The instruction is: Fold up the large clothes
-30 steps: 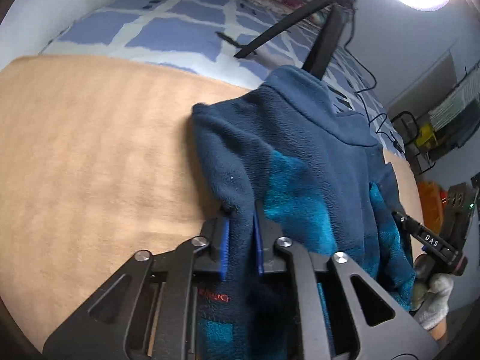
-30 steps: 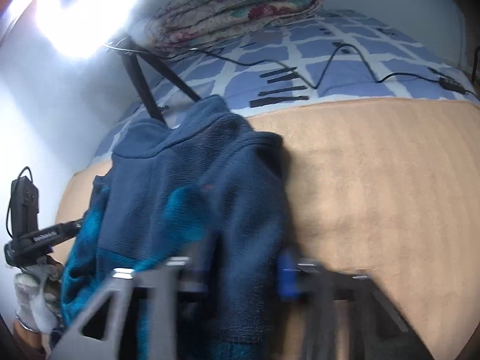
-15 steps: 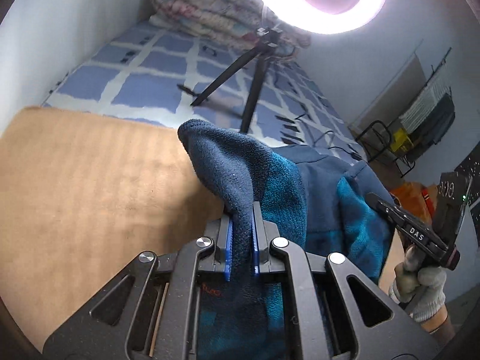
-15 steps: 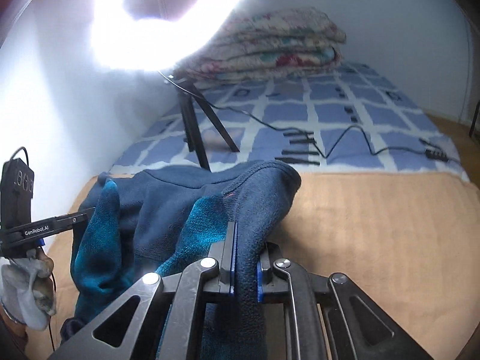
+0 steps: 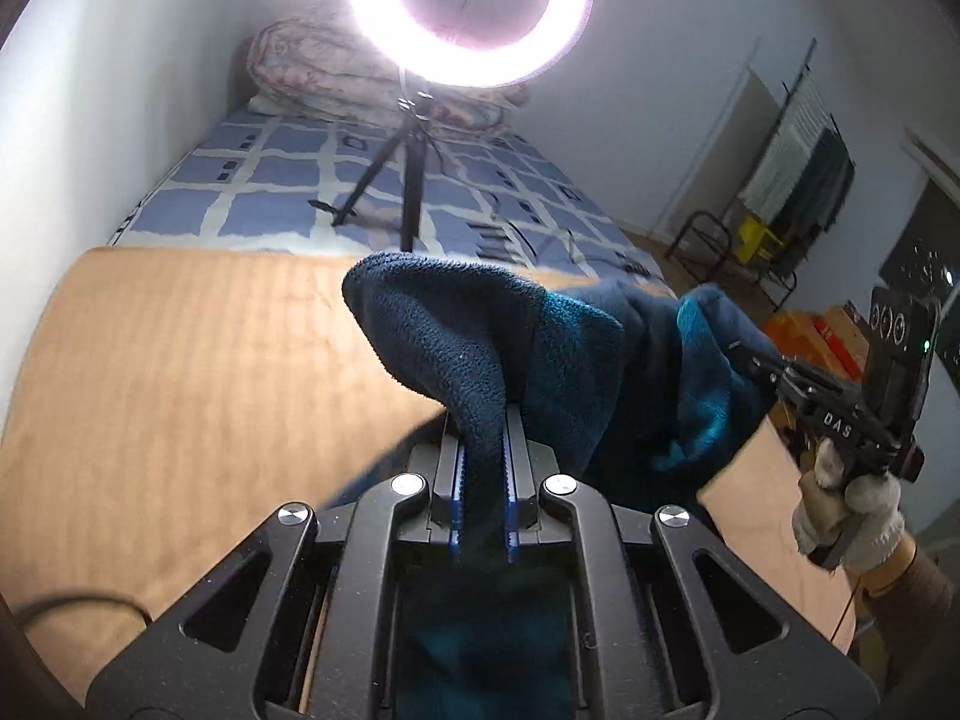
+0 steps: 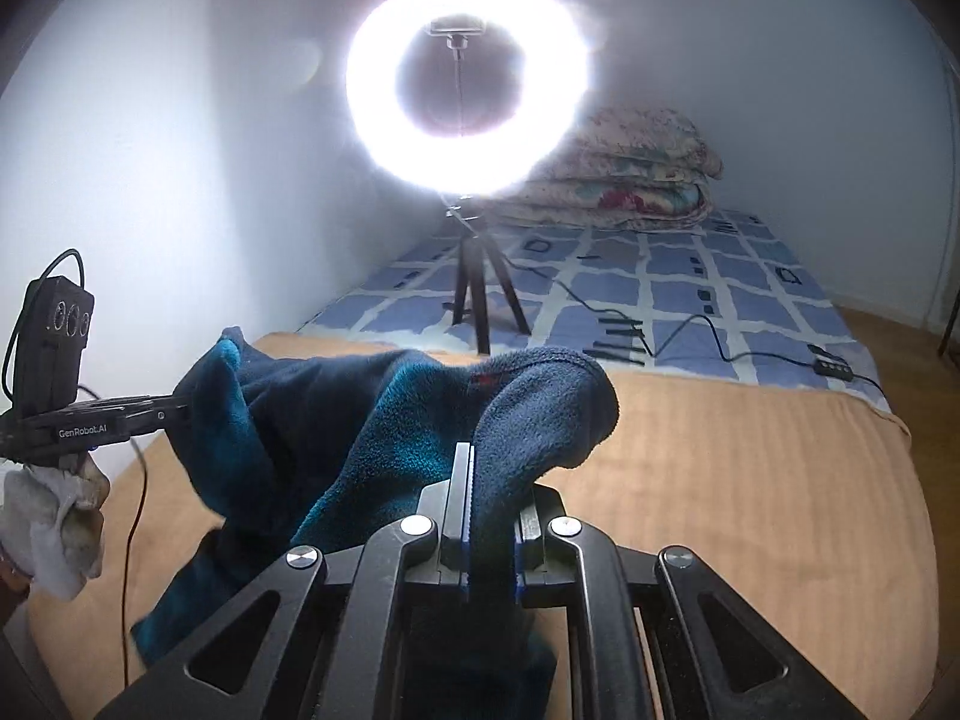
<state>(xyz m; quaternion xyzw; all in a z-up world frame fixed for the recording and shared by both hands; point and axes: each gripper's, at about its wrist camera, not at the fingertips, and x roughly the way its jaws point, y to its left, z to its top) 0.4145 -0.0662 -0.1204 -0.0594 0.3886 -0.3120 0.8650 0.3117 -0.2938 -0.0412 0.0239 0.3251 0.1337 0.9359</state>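
The left gripper (image 5: 483,480) is closed on a fold of the fleece (image 5: 540,360), and the dark blue cloth stands up between its blue pads (image 5: 457,498) and bends over to the left above them. The right gripper (image 6: 489,516) is closed on another fold in the same way, and the cloth there curls over to the right. Between the two grippers the fleece hangs in a loose span, lifted above the tan blanket (image 5: 180,372); its lower part drops down out of view under each gripper, so it cannot be seen whether the bottom edge touches the blanket. The risk from here, as a judgement, is that each gripper holds only a thick bunch of soft pile, so a quick pull apart could make one fold slip out and the garment would fall in a heap. Another risk is that the hanging part drags and folds crooked when it is laid down. Farther away, on the checked bed sheet (image 6: 690,294), stands a tripod (image 6: 480,288) with a ring light (image 6: 468,78), and its cable (image 6: 690,330) lies near the blanket's far edge, where a forward swing of the fleece could catch it.
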